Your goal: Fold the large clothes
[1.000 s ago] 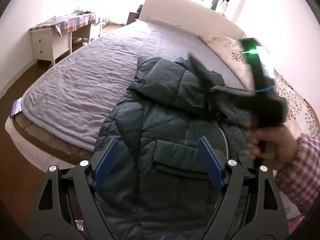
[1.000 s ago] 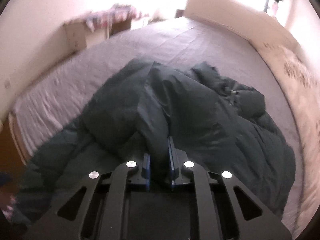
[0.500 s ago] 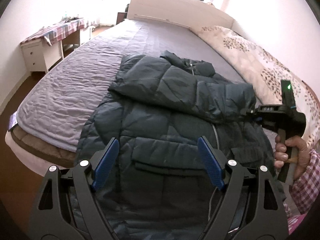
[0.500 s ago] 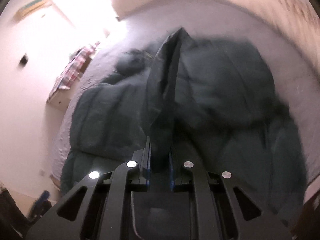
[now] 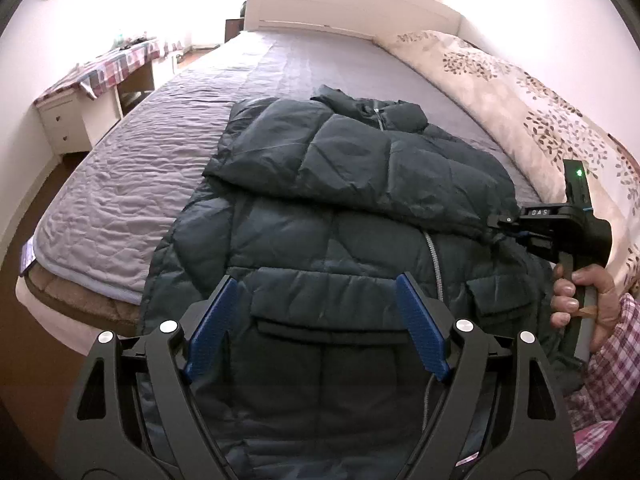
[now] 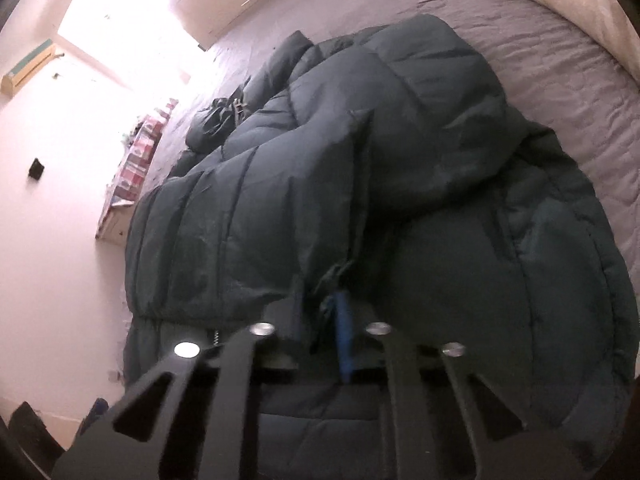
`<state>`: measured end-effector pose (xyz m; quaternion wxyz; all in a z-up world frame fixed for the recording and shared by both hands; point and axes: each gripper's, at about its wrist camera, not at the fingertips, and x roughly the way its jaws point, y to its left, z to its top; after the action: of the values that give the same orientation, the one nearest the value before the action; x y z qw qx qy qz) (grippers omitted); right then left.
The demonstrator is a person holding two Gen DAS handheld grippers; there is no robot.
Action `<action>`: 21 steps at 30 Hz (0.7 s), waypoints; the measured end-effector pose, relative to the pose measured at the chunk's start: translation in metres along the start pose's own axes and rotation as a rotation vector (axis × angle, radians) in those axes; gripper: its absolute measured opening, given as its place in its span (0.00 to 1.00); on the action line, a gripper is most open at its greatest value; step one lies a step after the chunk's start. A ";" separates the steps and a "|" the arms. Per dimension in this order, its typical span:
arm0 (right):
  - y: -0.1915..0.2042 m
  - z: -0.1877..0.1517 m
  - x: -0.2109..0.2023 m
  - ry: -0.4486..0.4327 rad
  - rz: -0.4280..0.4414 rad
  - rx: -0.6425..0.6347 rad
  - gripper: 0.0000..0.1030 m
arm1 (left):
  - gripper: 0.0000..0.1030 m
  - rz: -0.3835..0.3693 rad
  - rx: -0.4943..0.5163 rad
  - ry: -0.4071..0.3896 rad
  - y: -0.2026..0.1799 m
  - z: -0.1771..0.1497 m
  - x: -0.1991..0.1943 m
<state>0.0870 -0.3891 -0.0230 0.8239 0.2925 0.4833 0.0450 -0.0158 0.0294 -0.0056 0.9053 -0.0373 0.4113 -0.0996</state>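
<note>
A dark green puffer jacket (image 5: 320,240) lies front up on the grey bedspread (image 5: 160,148), hem toward me. One sleeve (image 5: 360,168) is folded across the chest. My left gripper (image 5: 316,316) is open and empty, hovering above the jacket's lower front near a pocket flap. My right gripper (image 5: 496,224) is at the jacket's right side, shut on the cuff end of the folded sleeve. In the right wrist view the jacket (image 6: 400,200) fills the frame and the right gripper (image 6: 320,312) pinches a fold of sleeve fabric.
A floral duvet (image 5: 520,92) lies along the bed's right side. A white headboard (image 5: 340,4) stands at the far end. A desk with a plaid cloth (image 5: 100,76) stands left of the bed. Wooden floor (image 5: 24,340) shows at the lower left.
My right gripper has carried the sleeve from high above the jacket across and down to the right side, laying it flat over the chest. My left gripper has stayed open above the hem.
</note>
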 end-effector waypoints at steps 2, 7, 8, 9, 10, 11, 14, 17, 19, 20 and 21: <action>-0.001 0.000 0.002 0.006 -0.009 -0.005 0.10 | 0.78 0.001 -0.001 0.003 0.000 0.000 0.001; -0.006 -0.004 0.008 0.033 -0.050 -0.008 0.19 | 0.78 0.002 -0.004 0.004 -0.001 -0.001 0.001; -0.004 -0.006 0.008 0.031 -0.053 -0.011 0.23 | 0.78 0.002 -0.004 0.006 0.000 -0.001 0.002; -0.004 -0.006 0.005 0.028 -0.064 -0.018 0.29 | 0.78 0.003 -0.003 0.009 0.000 -0.001 0.002; -0.003 -0.008 0.003 0.022 -0.069 -0.026 0.30 | 0.78 0.004 -0.003 0.011 0.000 -0.001 0.003; -0.002 -0.008 0.001 0.016 -0.077 -0.035 0.31 | 0.78 0.004 -0.004 0.014 0.000 -0.001 0.004; -0.001 -0.011 -0.011 -0.020 -0.122 -0.076 0.35 | 0.78 0.006 -0.003 0.019 -0.001 -0.002 0.005; 0.002 -0.019 -0.028 -0.092 -0.167 -0.122 0.34 | 0.78 0.005 -0.004 0.019 -0.001 -0.002 0.005; 0.008 -0.024 -0.041 -0.136 -0.131 -0.170 0.22 | 0.78 0.004 -0.007 0.021 -0.002 -0.002 0.005; 0.014 -0.027 -0.045 -0.140 -0.094 -0.202 0.20 | 0.78 0.004 -0.009 0.023 -0.002 -0.003 0.006; 0.018 -0.028 -0.045 -0.133 -0.064 -0.224 0.19 | 0.78 0.004 -0.011 0.026 -0.002 -0.003 0.006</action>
<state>0.0439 -0.3779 0.0114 0.8827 0.1854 0.4286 0.0530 -0.0141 0.0262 -0.0119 0.8998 -0.0400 0.4237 -0.0961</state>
